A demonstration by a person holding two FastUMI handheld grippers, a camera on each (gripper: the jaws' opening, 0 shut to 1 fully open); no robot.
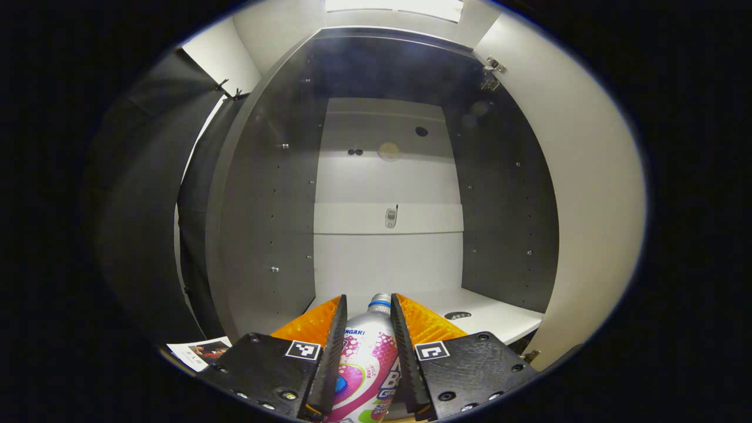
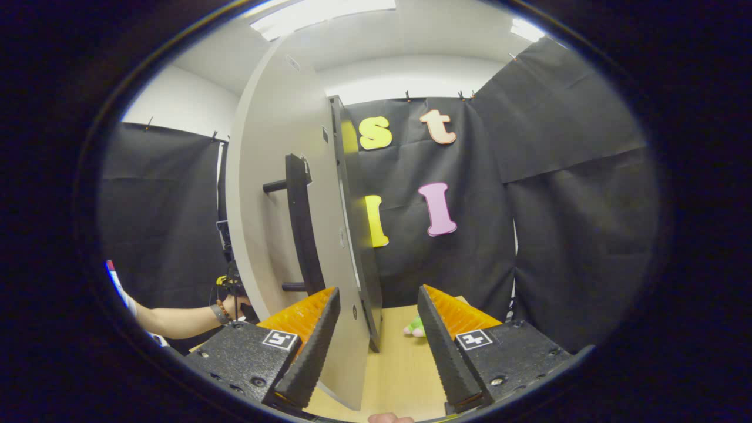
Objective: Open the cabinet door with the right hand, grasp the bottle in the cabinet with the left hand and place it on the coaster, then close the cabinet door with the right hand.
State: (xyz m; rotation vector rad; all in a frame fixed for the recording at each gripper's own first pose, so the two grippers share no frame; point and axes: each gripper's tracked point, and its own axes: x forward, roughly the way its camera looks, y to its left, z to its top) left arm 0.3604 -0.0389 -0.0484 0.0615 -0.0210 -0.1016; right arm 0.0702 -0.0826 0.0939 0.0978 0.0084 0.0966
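Bottle [image 1: 364, 364] sits clamped between the fingers of your left tool [image 1: 365, 317] at the open cabinet [image 1: 270, 223] mouth, so draw it straight out and upright, while your right tool [image 2: 376, 320], spread wide, straddles the door [image 2: 276, 194] edge and keeps it clear.

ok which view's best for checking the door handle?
The right gripper view. The door handle stands side-on there as a dark vertical bar on two standoffs, on the open cabinet door, just beyond the right gripper. The left gripper view looks into the cabinet at the door's inner face.
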